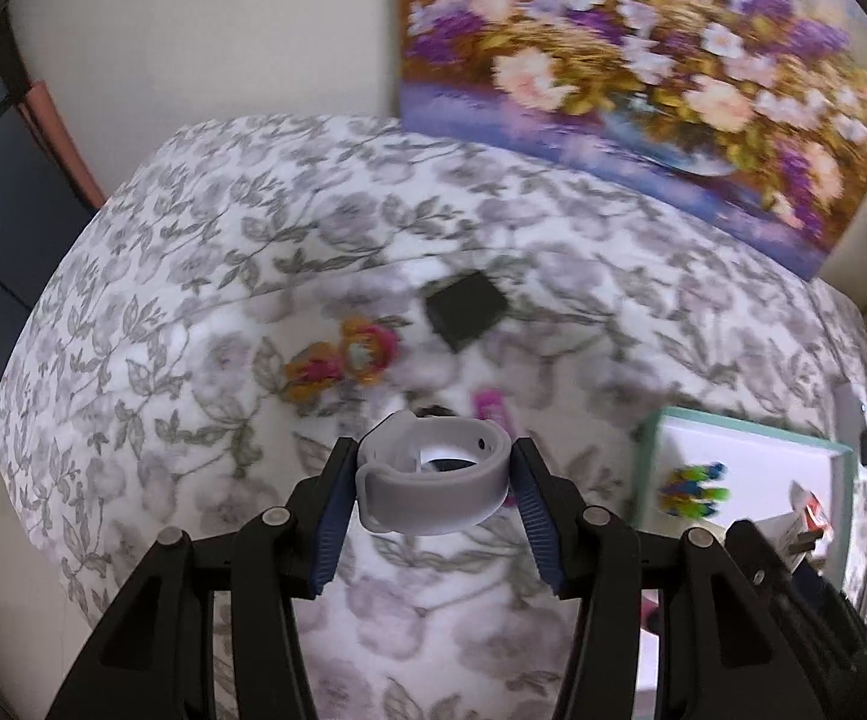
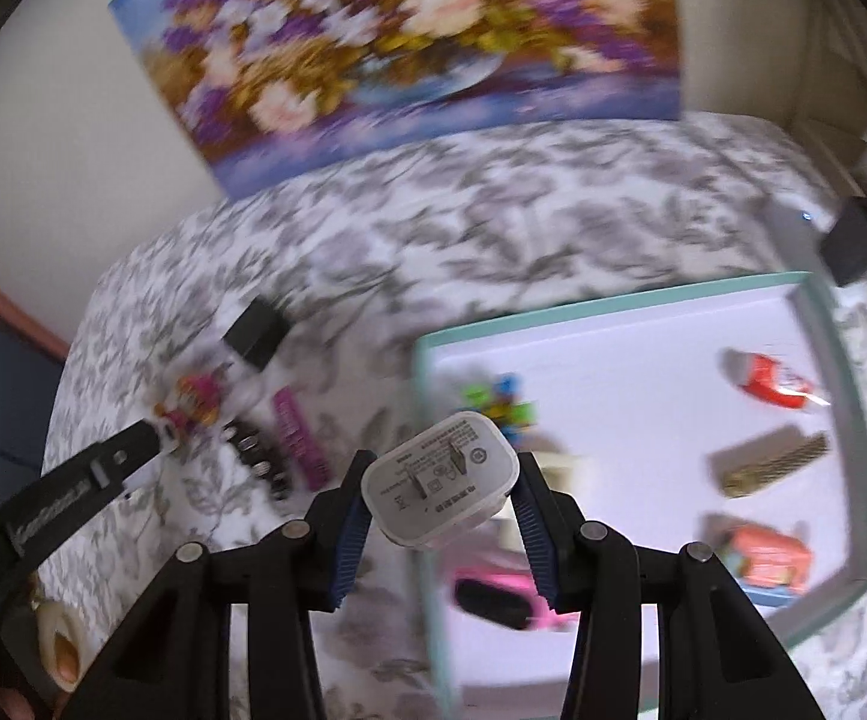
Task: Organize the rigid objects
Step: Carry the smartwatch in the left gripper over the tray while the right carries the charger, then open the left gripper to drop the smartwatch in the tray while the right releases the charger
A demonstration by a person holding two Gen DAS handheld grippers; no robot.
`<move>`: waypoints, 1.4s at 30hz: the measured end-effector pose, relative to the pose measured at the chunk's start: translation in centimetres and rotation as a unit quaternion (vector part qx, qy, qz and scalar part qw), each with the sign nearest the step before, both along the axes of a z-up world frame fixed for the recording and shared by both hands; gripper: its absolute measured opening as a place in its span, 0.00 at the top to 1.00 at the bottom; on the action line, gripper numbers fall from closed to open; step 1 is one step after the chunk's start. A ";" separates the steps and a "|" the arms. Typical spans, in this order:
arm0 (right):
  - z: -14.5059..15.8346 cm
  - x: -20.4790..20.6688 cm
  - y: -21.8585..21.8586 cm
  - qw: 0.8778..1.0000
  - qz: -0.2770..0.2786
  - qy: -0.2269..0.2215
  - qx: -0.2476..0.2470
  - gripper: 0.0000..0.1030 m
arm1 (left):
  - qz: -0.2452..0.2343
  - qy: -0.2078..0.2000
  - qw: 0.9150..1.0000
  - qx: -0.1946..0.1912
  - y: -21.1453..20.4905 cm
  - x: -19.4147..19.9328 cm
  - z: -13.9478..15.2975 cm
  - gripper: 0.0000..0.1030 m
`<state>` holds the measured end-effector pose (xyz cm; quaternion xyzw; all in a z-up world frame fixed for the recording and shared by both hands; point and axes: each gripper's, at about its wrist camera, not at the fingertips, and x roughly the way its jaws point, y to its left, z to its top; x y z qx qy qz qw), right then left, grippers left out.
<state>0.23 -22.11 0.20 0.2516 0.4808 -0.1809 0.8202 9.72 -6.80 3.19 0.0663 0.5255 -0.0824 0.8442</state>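
Black angular tongs (image 1: 430, 483); ribbed blue pads (image 2: 532, 525); round silver pivot pins (image 1: 275, 516)

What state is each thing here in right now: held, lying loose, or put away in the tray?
Left tool: shut on grey wristband, held above the cloth.
Right tool: shut on white charger plug, prongs facing the camera.
Tray: open, several items inside.
Black box: loose on tablecloth.
Pink clip: loose on the cloth.

The left gripper (image 1: 433, 480) clamps a looped grey silicone watch strap (image 1: 433, 495) above the grey floral-patterned cloth (image 1: 253, 252), near a teal-rimmed white tray (image 1: 649, 456).
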 end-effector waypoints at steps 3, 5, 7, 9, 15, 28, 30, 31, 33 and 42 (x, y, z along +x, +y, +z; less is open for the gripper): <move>0.2 -1.6 -2.6 0.999 -0.033 0.006 -0.012 0.53 | -0.022 0.002 1.000 -0.004 -2.2 -1.2 0.2 0.48; 0.1 -2.4 -4.1 0.998 -0.053 0.012 -0.016 0.53 | -0.039 0.005 0.999 -0.012 -3.6 -2.1 0.3 0.48; -0.1 -3.4 -5.8 0.997 -0.077 0.019 -0.017 0.53 | -0.057 0.007 0.998 -0.022 -5.3 -3.1 0.4 0.48; -0.6 -4.7 -7.7 0.994 -0.106 0.027 -0.013 0.53 | -0.074 0.009 0.997 -0.025 -6.8 -4.0 0.3 0.48; -1.7 -8.0 -11.6 0.987 -0.158 0.036 0.003 0.53 | -0.132 0.023 0.990 -0.040 -11.2 -7.0 -0.7 0.48; -3.5 -10.2 -14.1 0.982 -0.181 0.056 0.016 0.53 | -0.204 0.038 0.978 0.003 -16.4 -10.3 -4.1 0.48; -3.7 -10.2 -14.2 0.982 -0.180 0.059 0.018 0.53 | -0.209 0.042 0.977 0.002 -16.7 -10.5 -4.3 0.48; -3.8 -10.1 -14.2 0.982 -0.180 0.060 0.019 0.53 | -0.210 0.041 0.977 0.003 -16.8 -10.5 -4.4 0.48; -3.9 -10.1 -14.1 0.982 -0.179 0.065 0.018 0.53 | -0.213 0.039 0.976 0.010 -16.9 -10.6 -4.6 0.48; -4.3 -10.0 -14.2 0.980 -0.182 0.072 0.026 0.51 | -0.228 0.034 0.973 0.012 -17.2 -10.8 -4.1 0.35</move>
